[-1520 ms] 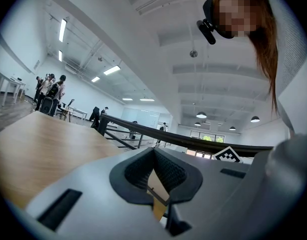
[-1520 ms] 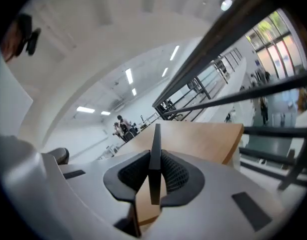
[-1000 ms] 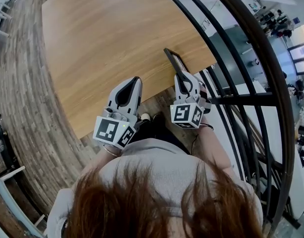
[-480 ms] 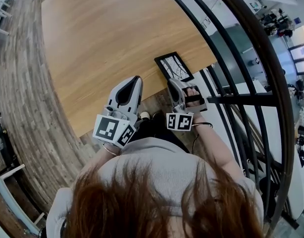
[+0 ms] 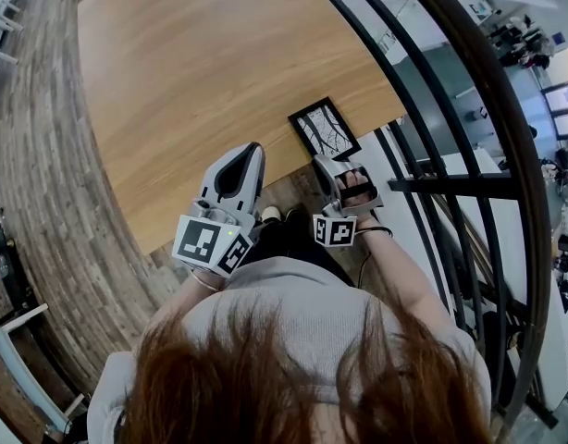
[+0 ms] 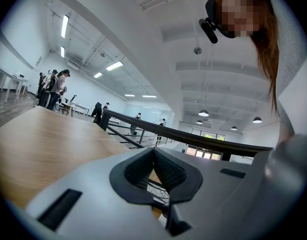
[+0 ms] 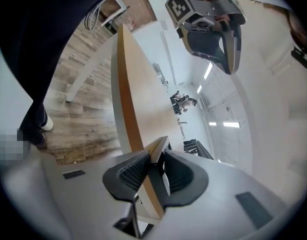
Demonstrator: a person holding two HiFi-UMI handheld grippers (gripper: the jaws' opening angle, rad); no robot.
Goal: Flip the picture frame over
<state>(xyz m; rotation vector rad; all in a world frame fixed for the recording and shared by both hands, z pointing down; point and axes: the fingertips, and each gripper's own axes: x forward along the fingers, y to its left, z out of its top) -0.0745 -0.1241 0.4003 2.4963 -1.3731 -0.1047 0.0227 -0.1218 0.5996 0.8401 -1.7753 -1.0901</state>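
Note:
The black picture frame (image 5: 325, 129) lies flat near the front right corner of the wooden table (image 5: 201, 72), with its branch picture facing up. My right gripper (image 5: 322, 162) reaches it from the table's near edge and is shut on the frame's near edge. In the right gripper view the thin frame (image 7: 161, 145) sits clamped between the ribbed pads (image 7: 133, 171) of the right gripper (image 7: 154, 160). My left gripper (image 5: 239, 168) hovers at the table's front edge to the left, and it also shows in the right gripper view (image 7: 224, 44). The left gripper (image 6: 153, 152) is shut on nothing.
A black metal railing (image 5: 450, 183) runs close along the table's right side and also shows past the left jaws (image 6: 168, 131). Plank flooring (image 5: 43, 202) surrounds the table. My shoe (image 5: 270, 216) is below the table edge. People stand far off (image 6: 53, 86).
The frame stood tilted on edge a second ago; now it lies flat, picture up. My right gripper rolled and sank toward the table with it. The left gripper stayed put.

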